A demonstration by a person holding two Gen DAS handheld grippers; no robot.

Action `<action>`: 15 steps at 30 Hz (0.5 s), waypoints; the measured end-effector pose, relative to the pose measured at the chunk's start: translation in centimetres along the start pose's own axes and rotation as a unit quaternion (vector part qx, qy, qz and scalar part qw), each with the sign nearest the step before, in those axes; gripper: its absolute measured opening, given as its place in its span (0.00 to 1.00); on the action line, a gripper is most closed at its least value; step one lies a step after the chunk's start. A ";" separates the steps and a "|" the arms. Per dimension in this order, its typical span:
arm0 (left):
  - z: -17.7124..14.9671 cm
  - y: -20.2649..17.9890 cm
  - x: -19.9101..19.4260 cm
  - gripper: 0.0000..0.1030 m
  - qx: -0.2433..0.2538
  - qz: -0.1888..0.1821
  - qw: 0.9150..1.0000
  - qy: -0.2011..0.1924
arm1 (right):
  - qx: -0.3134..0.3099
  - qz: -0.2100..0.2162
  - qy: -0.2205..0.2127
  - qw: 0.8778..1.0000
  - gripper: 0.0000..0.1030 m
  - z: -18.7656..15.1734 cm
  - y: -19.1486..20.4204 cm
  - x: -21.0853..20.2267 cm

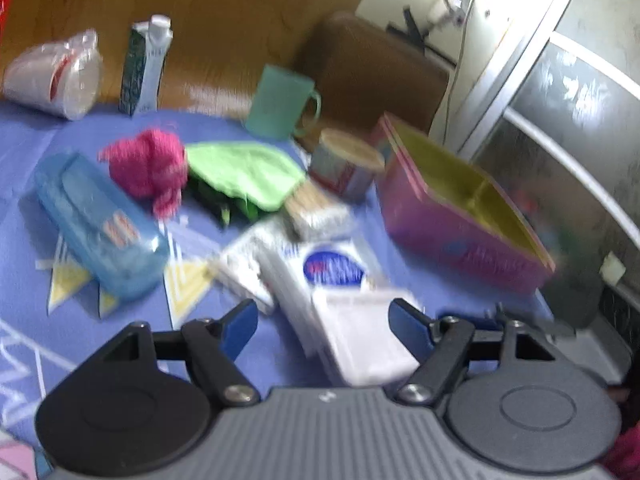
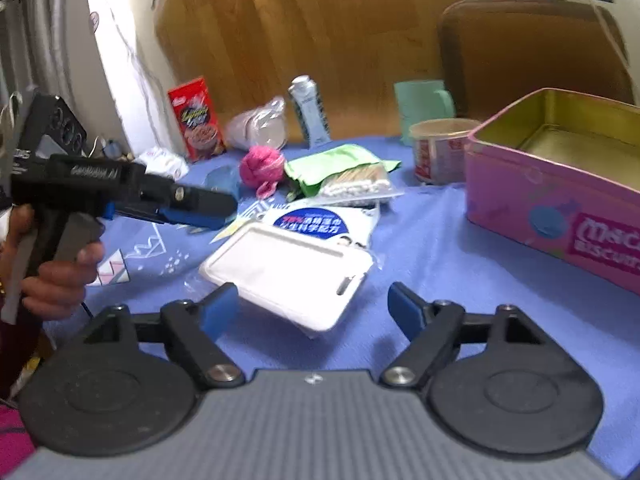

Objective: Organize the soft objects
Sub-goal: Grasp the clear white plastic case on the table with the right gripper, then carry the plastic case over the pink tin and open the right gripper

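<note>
A pink yarn ball (image 1: 148,168) (image 2: 262,168) and a light green cloth (image 1: 244,174) (image 2: 336,164) lie side by side on the blue tablecloth (image 2: 432,248). In front of them are a bag of cotton swabs (image 1: 312,204) (image 2: 356,186) and a white wet-wipes pack (image 1: 332,280) (image 2: 292,268). A pink biscuit tin (image 1: 452,240) (image 2: 540,208) stands open and empty at the right. My left gripper (image 1: 322,316) (image 2: 208,210) is open and hangs above the near end of the wipes pack. My right gripper (image 2: 312,300) is open just short of the pack, with nothing between its fingers.
A blue plastic case (image 1: 96,228) lies at the left. Along the back stand a teal mug (image 1: 280,100) (image 2: 420,100), a carton (image 1: 144,68) (image 2: 310,112), bagged paper cups (image 1: 56,76) (image 2: 260,124), a red box (image 2: 196,118) and a round tub (image 1: 344,160) (image 2: 440,152). A brown chair (image 2: 532,48) stands behind.
</note>
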State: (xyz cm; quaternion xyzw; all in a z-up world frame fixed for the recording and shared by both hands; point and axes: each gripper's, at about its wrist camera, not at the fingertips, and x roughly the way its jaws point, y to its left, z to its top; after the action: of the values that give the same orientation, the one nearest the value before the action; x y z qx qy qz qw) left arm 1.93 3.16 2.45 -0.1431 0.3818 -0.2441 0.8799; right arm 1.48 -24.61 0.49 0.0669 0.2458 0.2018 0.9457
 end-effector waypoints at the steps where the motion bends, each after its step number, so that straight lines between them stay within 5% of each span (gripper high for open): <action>1: -0.4 -0.1 0.3 0.58 -0.004 0.001 1.000 0.011 | -0.005 -0.001 0.004 1.000 0.81 0.3 0.3 0.9; 2: -0.7 -0.3 0.6 0.39 -0.003 -0.003 1.000 0.020 | -0.008 0.003 0.006 1.000 0.80 0.5 -0.2 1.6; 3: -1.0 -0.6 0.9 0.34 0.000 -0.010 1.000 0.029 | -0.008 0.008 0.008 1.000 0.75 0.3 0.0 2.0; 4: -1.2 -0.8 0.9 0.35 0.004 -0.010 0.999 0.031 | -0.010 0.021 0.007 1.000 0.64 0.0 0.1 1.9; 12: 0.4 -5.5 -1.2 0.36 0.068 0.000 0.997 -0.023 | -0.064 -0.033 -0.100 0.992 0.54 -1.3 1.6 -4.0; 15: 2.8 -8.4 0.3 0.38 0.096 -0.001 0.994 -0.043 | -0.060 -0.089 -0.147 0.983 0.55 -0.8 2.5 -4.7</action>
State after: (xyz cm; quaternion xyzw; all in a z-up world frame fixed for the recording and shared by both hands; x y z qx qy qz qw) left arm 1.50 -3.87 7.79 -0.0688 0.3178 -0.2744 0.9050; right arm -3.58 -24.24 2.43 0.0167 0.0962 0.1196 0.9880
